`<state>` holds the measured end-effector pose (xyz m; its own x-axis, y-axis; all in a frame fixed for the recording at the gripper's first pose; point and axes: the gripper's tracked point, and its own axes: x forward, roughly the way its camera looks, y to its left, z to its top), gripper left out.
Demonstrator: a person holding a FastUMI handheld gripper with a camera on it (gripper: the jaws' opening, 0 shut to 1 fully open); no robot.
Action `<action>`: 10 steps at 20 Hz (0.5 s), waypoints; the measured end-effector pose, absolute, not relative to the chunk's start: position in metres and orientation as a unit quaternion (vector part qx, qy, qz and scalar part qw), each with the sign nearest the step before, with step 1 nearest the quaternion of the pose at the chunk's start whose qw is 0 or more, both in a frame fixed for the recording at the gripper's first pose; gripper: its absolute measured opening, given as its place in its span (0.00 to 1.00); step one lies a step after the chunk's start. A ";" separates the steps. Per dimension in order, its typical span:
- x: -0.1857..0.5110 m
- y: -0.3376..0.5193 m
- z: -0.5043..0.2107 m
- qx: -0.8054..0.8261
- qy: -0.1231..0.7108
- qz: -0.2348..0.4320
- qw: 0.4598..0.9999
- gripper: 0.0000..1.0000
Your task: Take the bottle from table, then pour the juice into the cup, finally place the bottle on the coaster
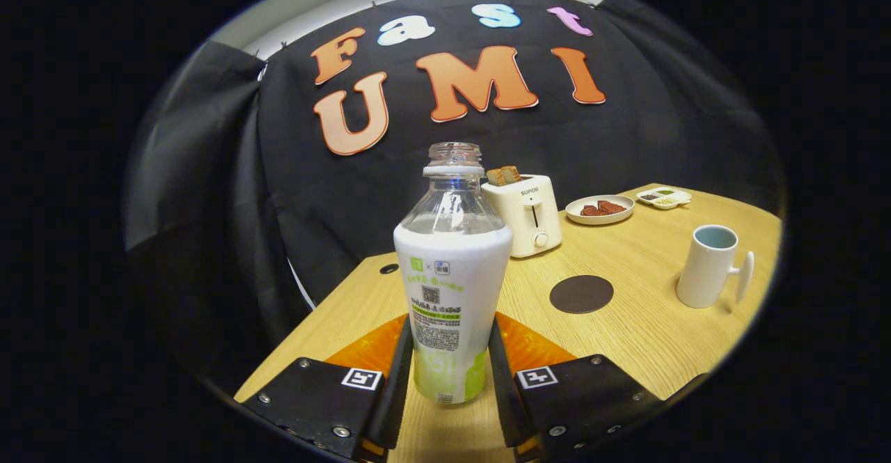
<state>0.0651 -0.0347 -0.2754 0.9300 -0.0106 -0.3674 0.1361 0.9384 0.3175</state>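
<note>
A clear plastic bottle (451,275) with a white and green label and no cap stands upright between my fingers. My gripper (451,325) is shut on its lower body, one finger pressing each side. Its base is just over the wooden table (647,341); I cannot tell whether it touches. A dark round coaster (581,294) lies on the table beyond the right finger. Further right of the coaster stands a white cup (706,266), its handle pointing right.
A white toaster (525,216) with bread in its slots stands behind the bottle. Next to it are a plate (600,209) of brown food and a small divided dish (663,198) at the table's far edge. The table's left edge runs close beside the left finger.
</note>
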 end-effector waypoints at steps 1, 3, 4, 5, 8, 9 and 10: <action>0.065 -0.038 -0.272 0.184 0.182 -0.041 0.965 0.56; 0.067 -0.048 -0.267 0.211 0.180 -0.045 0.960 0.56; 0.068 -0.052 -0.263 0.230 0.177 -0.046 0.956 0.56; 0.068 -0.056 -0.258 0.249 0.174 -0.045 0.952 0.56; 0.071 -0.071 -0.249 0.303 0.164 -0.049 0.937 0.56; 0.071 -0.078 -0.248 0.319 0.161 -0.052 0.932 0.56; 0.072 -0.084 -0.247 0.335 0.162 -0.054 0.927 0.56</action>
